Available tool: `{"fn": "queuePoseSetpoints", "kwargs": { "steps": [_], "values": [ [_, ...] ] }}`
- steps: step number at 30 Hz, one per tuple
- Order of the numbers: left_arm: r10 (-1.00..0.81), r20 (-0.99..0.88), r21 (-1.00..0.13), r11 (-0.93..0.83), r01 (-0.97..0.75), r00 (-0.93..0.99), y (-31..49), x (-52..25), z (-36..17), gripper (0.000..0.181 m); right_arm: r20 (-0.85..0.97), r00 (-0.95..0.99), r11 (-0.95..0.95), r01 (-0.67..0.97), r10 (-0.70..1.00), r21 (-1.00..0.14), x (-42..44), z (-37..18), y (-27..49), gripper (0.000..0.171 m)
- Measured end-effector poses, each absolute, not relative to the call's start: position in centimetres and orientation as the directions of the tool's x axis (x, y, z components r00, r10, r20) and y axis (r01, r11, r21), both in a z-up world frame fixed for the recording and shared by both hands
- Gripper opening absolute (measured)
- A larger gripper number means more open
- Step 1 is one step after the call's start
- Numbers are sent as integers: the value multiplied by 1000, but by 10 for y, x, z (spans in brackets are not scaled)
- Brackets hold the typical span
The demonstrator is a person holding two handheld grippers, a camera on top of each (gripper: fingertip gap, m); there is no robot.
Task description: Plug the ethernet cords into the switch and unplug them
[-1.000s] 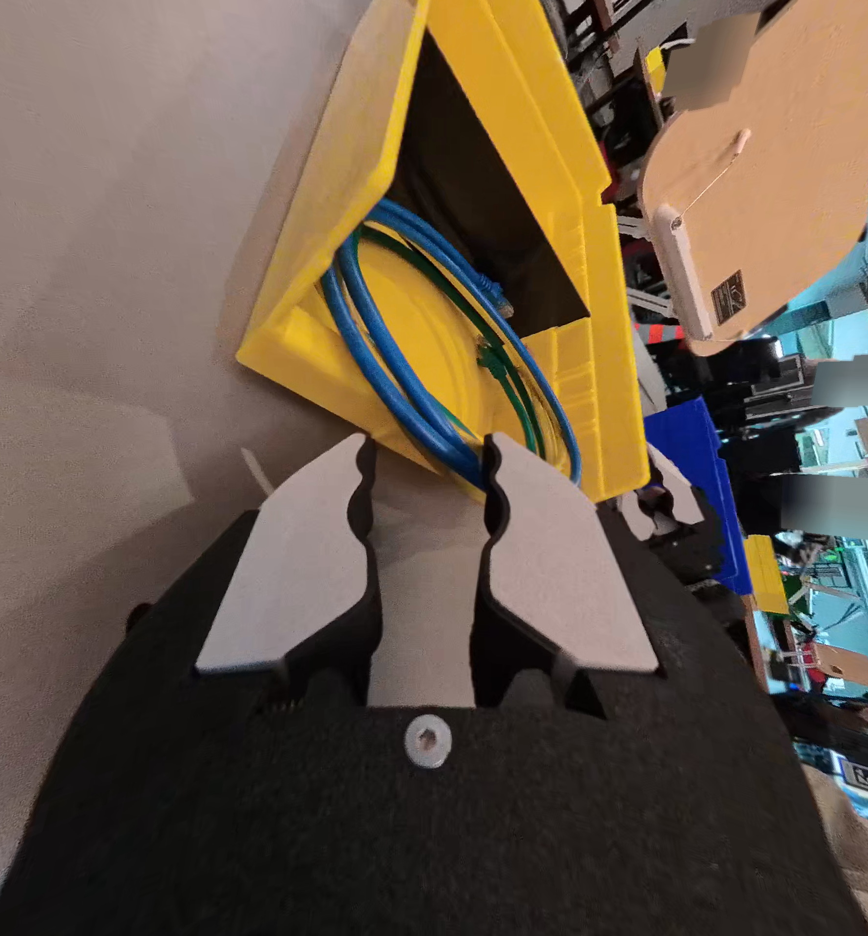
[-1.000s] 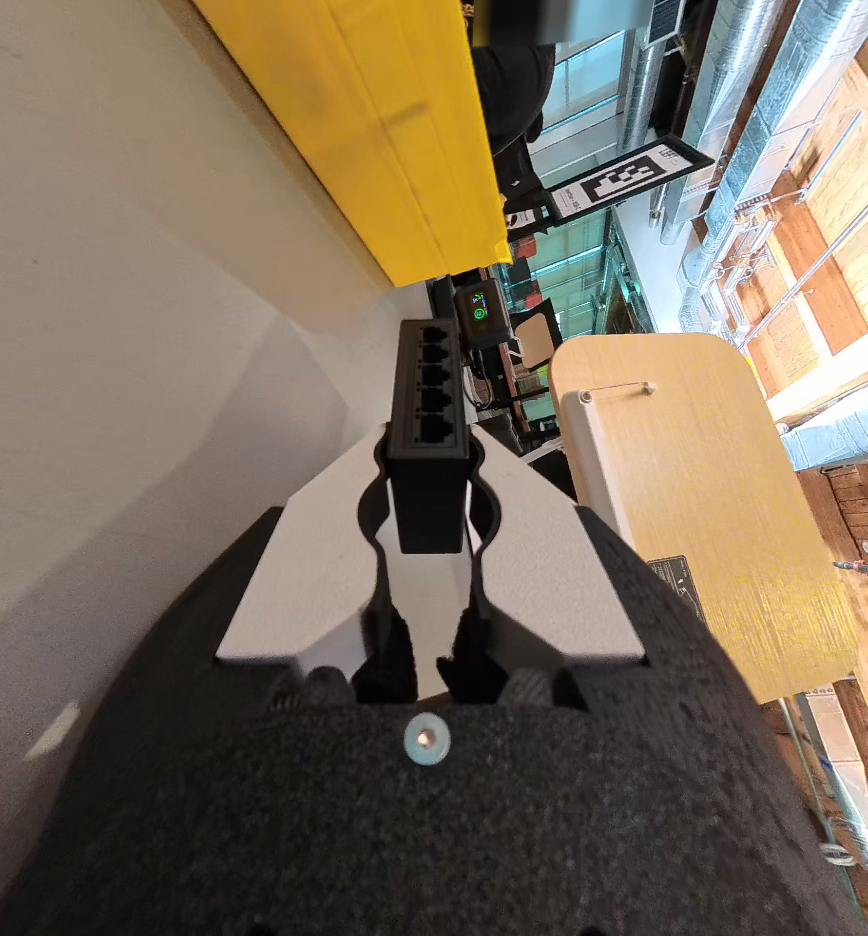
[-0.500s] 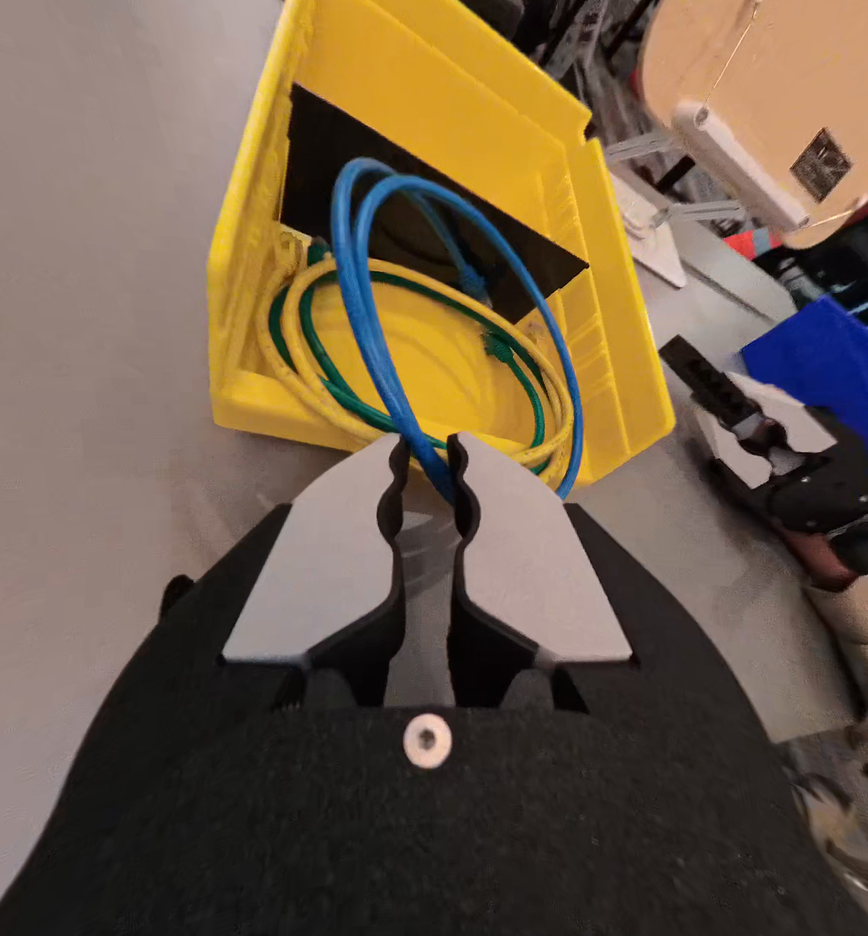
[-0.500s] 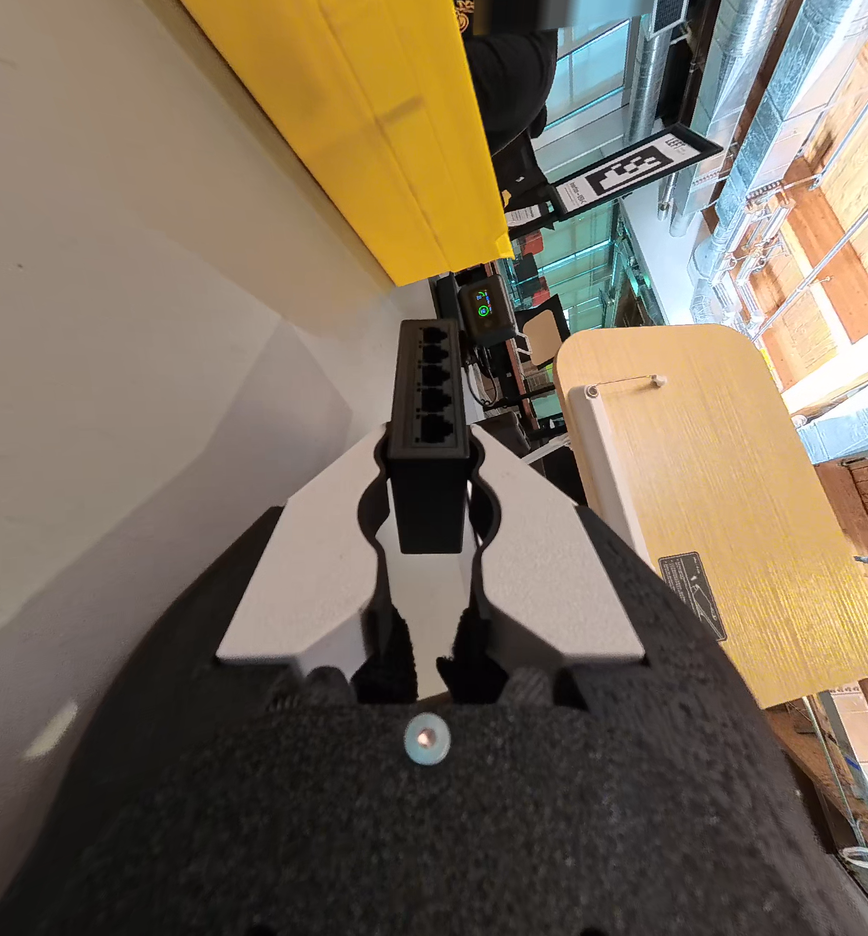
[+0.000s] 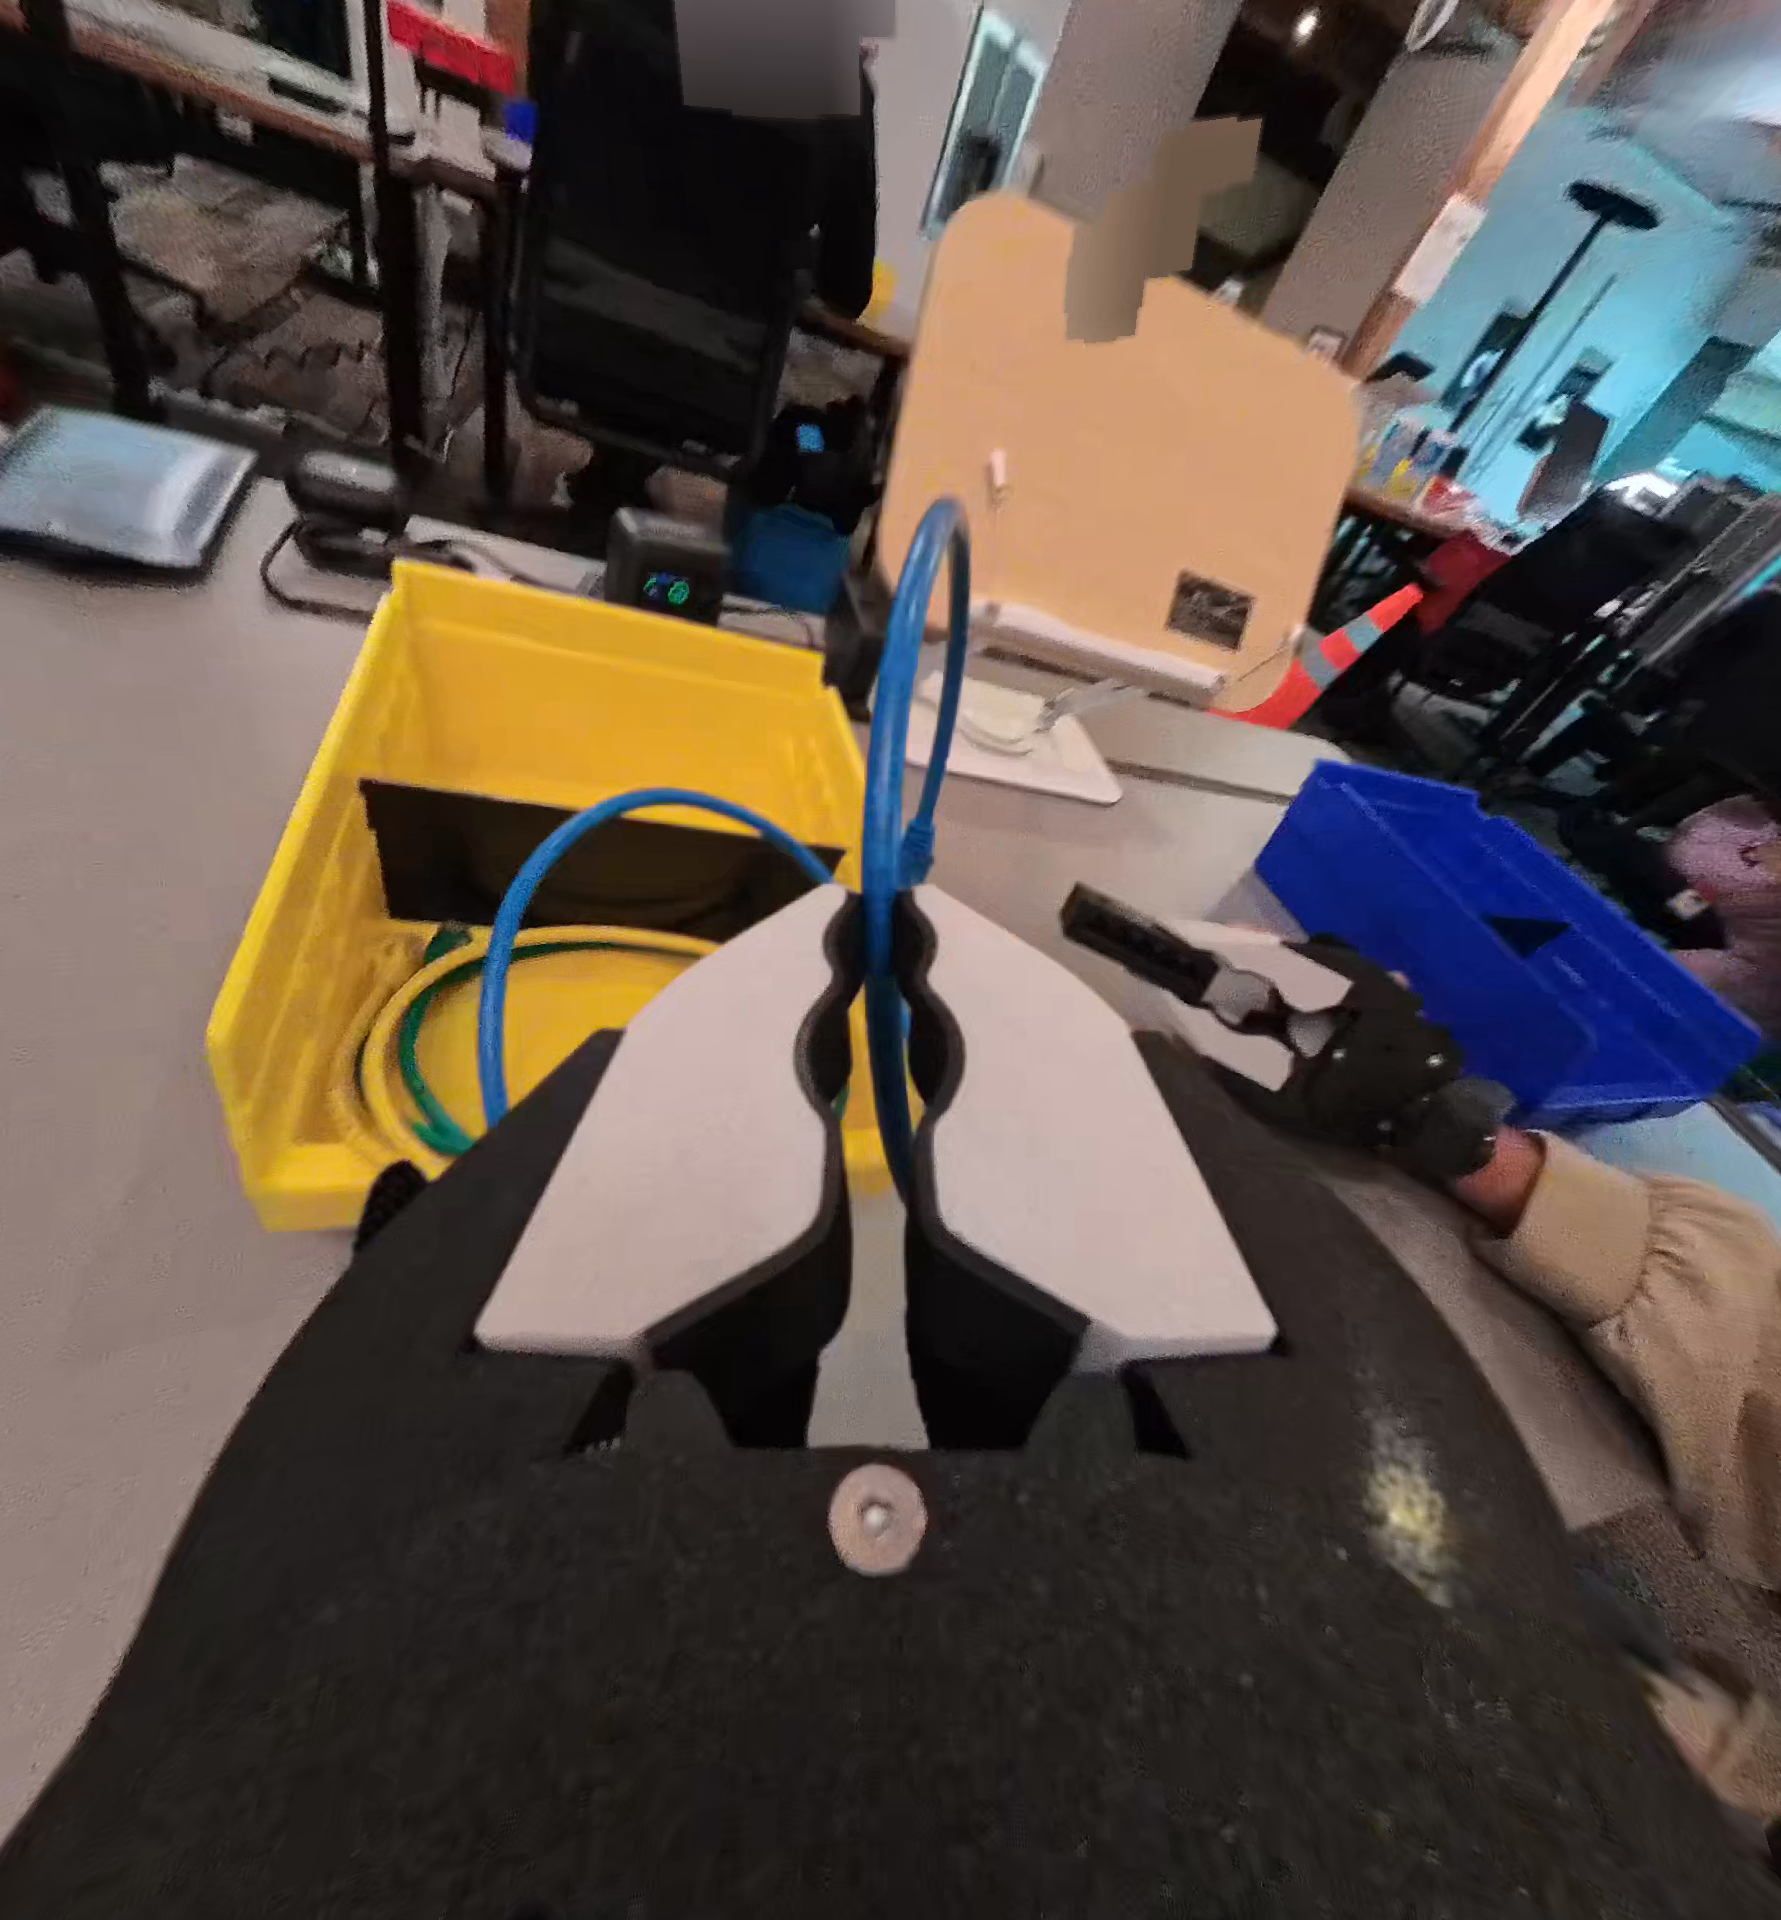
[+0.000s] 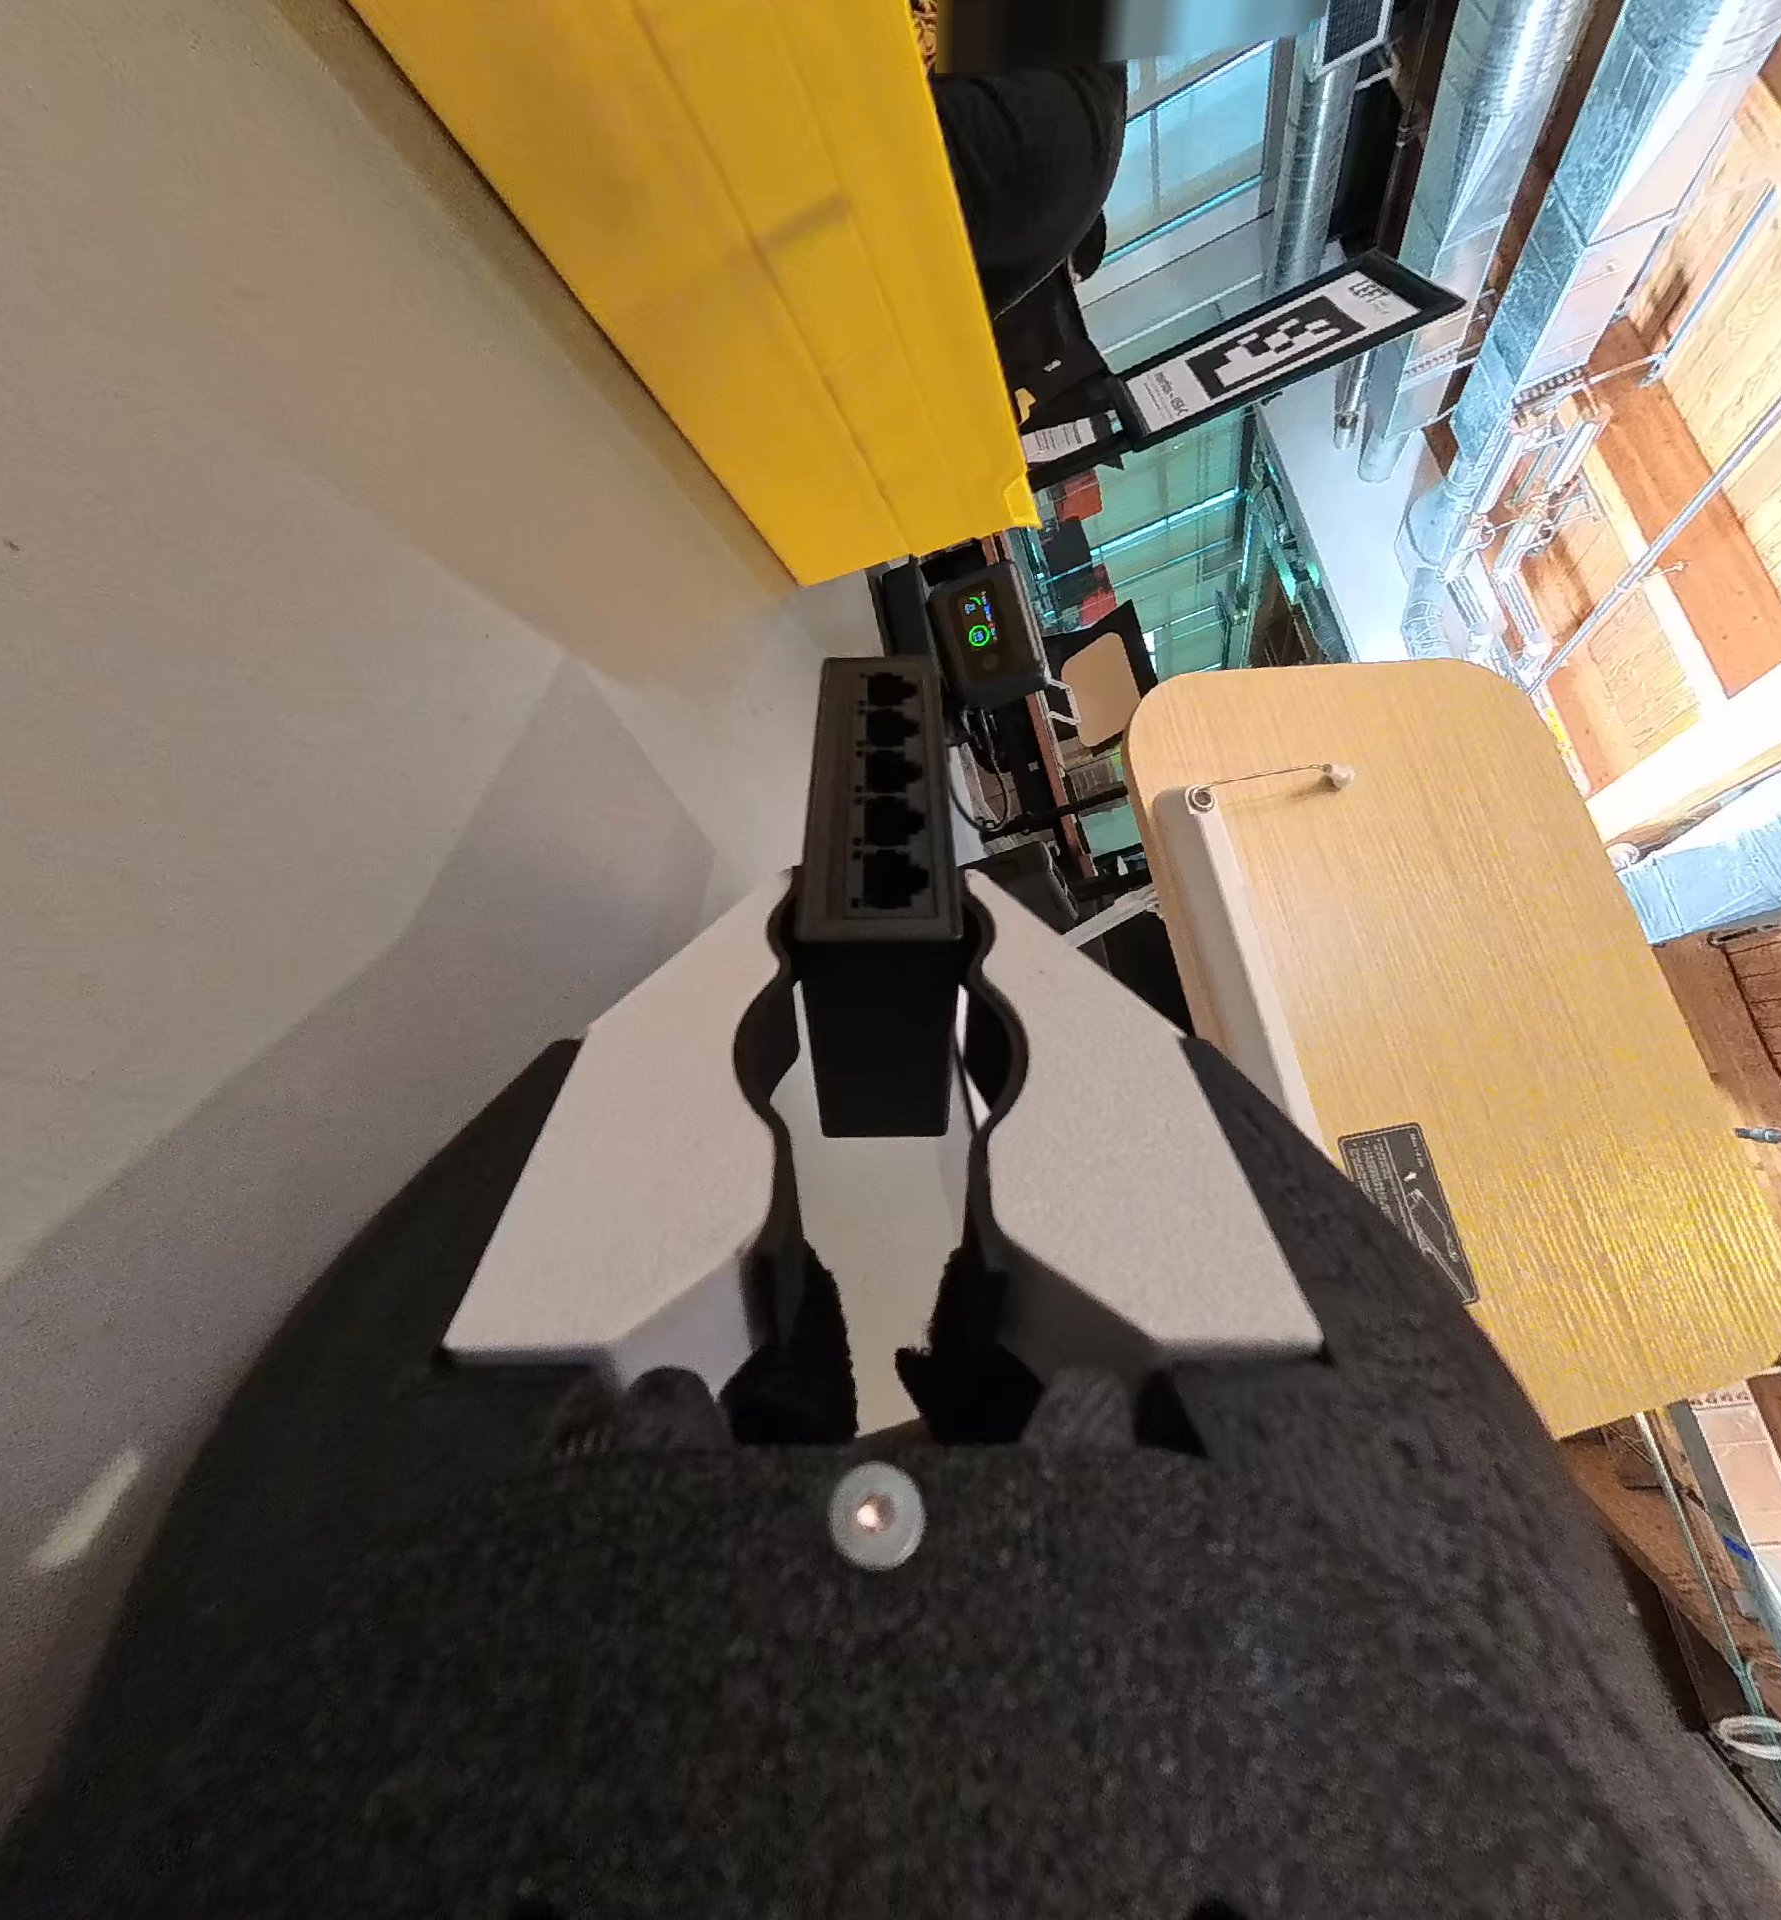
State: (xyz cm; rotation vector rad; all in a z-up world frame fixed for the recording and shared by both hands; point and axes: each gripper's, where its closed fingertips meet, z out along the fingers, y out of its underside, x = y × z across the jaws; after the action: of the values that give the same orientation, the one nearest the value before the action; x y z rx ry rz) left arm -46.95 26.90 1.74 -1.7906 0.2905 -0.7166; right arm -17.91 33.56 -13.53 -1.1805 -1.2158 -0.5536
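Observation:
My left gripper [image 5: 878, 914] is shut on a blue ethernet cord [image 5: 925, 665]. The cord loops up above the fingertips and another loop trails back into the yellow bin [image 5: 595, 675]. Its blue plug [image 5: 915, 840] hangs just above the fingertips. A yellow cord [image 5: 387, 1029] and a green cord [image 5: 418, 1081] lie coiled in the bin. My right gripper [image 6: 878, 914] is shut on the black switch [image 6: 881, 810], its row of ports facing away from the camera side. The right gripper and switch also show in the left wrist view [image 5: 1135, 940], to the right of the bin.
A blue bin [image 5: 1488, 935] stands on the grey table [image 5: 86, 935] at the right. A wooden board on a white stand [image 5: 1114, 468] and a small black device with a lit screen [image 5: 662, 566] stand behind the yellow bin. A sleeved arm [image 5: 1696, 1340] holds the right gripper. My right fingertips sit around 35 cm from my left ones.
My left gripper closed on the blue cord and lifted it up out of the yellow bin, and the view has swung level. The right gripper has kept still with the switch.

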Motion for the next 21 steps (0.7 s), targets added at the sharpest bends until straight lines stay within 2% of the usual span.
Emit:
{"fn": "queuePoseSetpoints", "kwargs": {
  "steps": [5, 9, 11, 15, 18, 21],
  "values": [
    [-635, 333, -943, -199, 268, 698, 229, -443, 94, 5, 890, 407, 343, 822, 207, -456, -170, -119, 338, 26],
    [-647, 497, -859, -274, 432, 578, 211, -424, 104, 5, 844, 510, 355, 767, 166, -534, -160, -98, 336, 26],
    [-608, 611, -784, -372, 498, 508, 211, -408, 79, 5, 815, 564, 365, 736, 136, -570, -153, -86, 335, 26],
    [-424, 750, -660, -536, 527, 508, 208, -369, -15, 5, 745, 656, 371, 666, 120, -647, -140, -71, 334, 26],
    [-255, 776, -594, -602, 533, 577, 197, -351, -88, 6, 726, 674, 341, 657, 134, -673, -135, -74, 339, 26],
    [-194, 787, -536, -685, 493, 586, 180, -327, -128, 5, 728, 670, 339, 658, 145, -673, -136, -76, 339, 26]
  ]
}}
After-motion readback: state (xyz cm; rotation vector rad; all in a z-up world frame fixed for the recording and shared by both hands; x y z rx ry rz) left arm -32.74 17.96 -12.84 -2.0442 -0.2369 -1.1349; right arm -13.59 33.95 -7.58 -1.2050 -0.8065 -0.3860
